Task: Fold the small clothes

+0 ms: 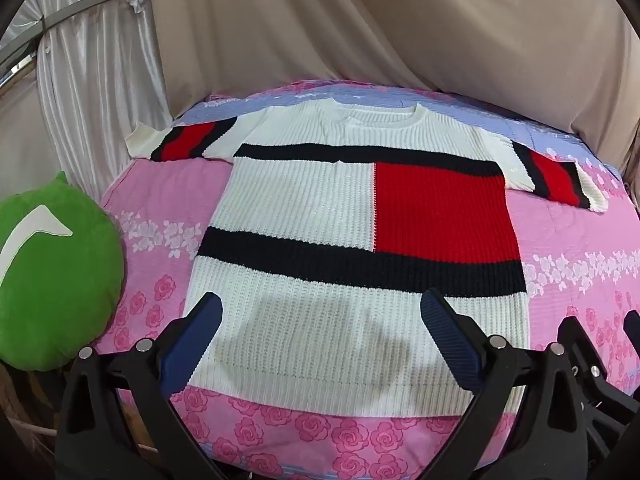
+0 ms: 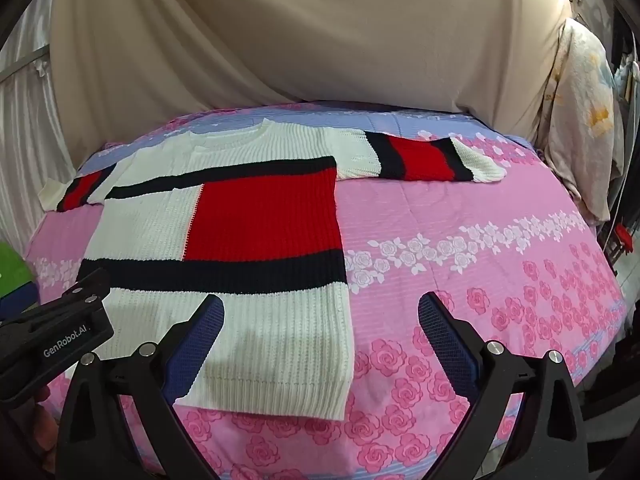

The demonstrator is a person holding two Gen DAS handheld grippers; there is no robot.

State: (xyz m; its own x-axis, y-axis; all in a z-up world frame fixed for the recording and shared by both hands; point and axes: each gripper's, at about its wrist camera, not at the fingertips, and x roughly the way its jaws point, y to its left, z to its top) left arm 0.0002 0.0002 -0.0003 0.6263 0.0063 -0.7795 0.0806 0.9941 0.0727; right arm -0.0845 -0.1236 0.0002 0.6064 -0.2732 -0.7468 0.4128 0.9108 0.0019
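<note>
A knit sweater (image 1: pixel 304 204) in white with black bands and a red block lies flat on the pink floral bedspread (image 1: pixel 160 216), both sleeves spread out to the sides. My left gripper (image 1: pixel 322 308) hovers open above the sweater's white hem area, nothing between its blue pads. In the right wrist view the same sweater (image 2: pixel 256 216) fills the left half. My right gripper (image 2: pixel 320 308) is open over the sweater's lower right corner and the bedspread (image 2: pixel 460 216) beside it. The left gripper's black body (image 2: pixel 64 320) shows at the left edge there.
A green plush cushion (image 1: pixel 52 276) sits at the bed's left edge. A beige drape (image 1: pixel 360 32) hangs behind the bed, with white curtains (image 1: pixel 92 80) at the left. A pale floral cloth (image 2: pixel 584 120) hangs at the right. Open bedspread lies right of the sweater.
</note>
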